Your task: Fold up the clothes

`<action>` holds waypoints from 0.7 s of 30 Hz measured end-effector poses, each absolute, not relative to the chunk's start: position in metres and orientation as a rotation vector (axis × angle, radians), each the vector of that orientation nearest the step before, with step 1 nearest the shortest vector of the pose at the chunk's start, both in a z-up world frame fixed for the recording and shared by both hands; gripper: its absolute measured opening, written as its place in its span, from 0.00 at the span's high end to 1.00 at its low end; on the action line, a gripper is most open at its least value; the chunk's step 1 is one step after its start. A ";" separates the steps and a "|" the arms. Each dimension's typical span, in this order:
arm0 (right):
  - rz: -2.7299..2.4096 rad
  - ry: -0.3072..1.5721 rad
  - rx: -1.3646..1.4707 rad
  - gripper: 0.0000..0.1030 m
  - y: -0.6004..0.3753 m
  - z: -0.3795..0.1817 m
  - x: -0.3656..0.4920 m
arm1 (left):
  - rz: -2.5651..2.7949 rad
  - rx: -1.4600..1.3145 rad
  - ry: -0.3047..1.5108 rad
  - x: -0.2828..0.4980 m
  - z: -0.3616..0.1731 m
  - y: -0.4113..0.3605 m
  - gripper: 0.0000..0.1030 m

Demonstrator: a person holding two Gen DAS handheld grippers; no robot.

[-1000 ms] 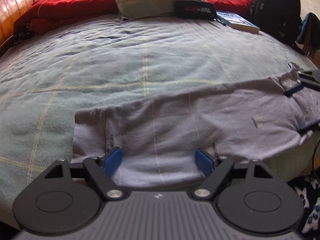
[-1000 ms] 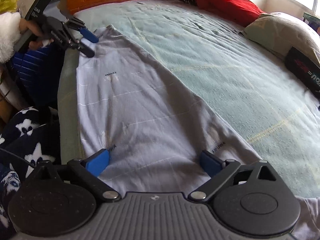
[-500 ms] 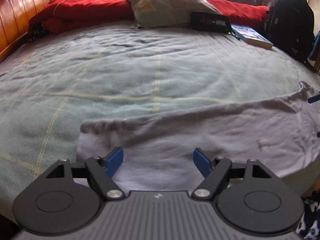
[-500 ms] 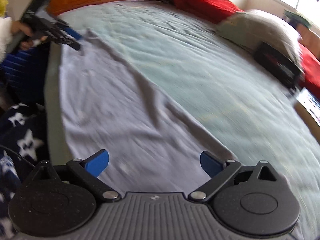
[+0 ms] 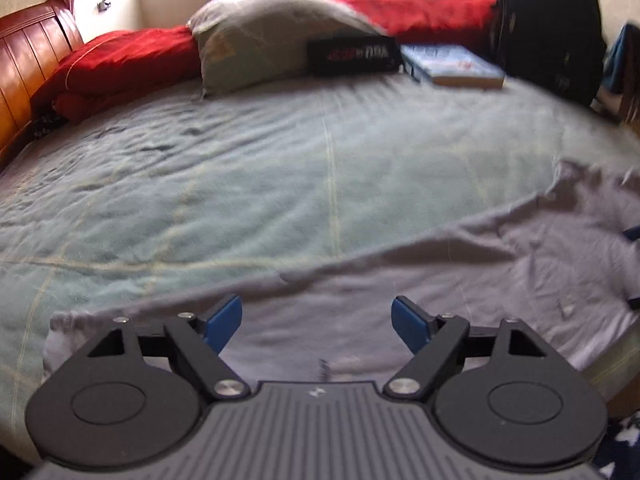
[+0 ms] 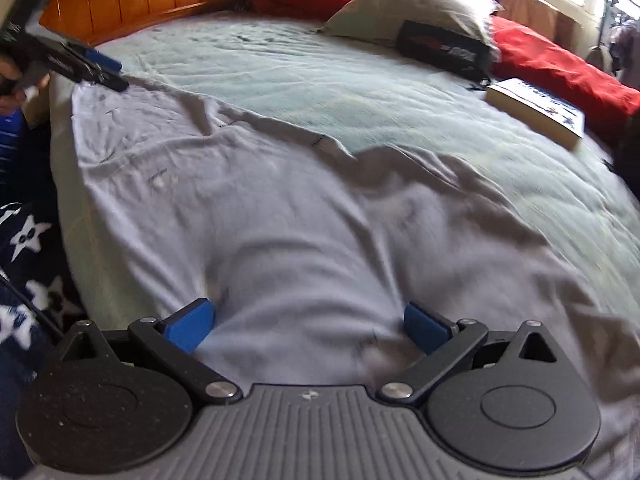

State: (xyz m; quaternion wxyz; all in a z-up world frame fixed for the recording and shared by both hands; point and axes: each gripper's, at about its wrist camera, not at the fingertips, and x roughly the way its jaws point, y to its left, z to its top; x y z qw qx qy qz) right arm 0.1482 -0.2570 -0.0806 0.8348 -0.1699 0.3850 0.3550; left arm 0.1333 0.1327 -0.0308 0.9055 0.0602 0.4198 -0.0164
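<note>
Garment (image 6: 248, 216) laid flat along the near edge of the bed (image 5: 280, 168), lower half of both frames, ready for a fold.

Left gripper (image 5: 318, 322) is opening, pads wide with only flat cloth under the gap. Right gripper (image 6: 308, 322) is spread wide too, nothing pinched. Presumably spread flat so the edges can be grabbed. No containers are seen, just a pillow (image 5: 272, 32) and book (image 5: 452, 66) up top.
</note>
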 end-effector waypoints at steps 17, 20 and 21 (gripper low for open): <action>0.542 0.773 -0.154 0.00 -0.430 -0.090 0.140 | -0.135 -0.020 0.847 0.113 -0.053 -0.009 0.16; 0.525 0.749 -0.032 0.01 -0.446 -0.076 0.133 | -0.101 0.020 0.854 0.109 -0.057 -0.021 0.16; 0.519 0.734 0.032 0.01 -0.453 -0.070 0.132 | -0.102 0.028 0.850 0.106 -0.057 -0.023 0.16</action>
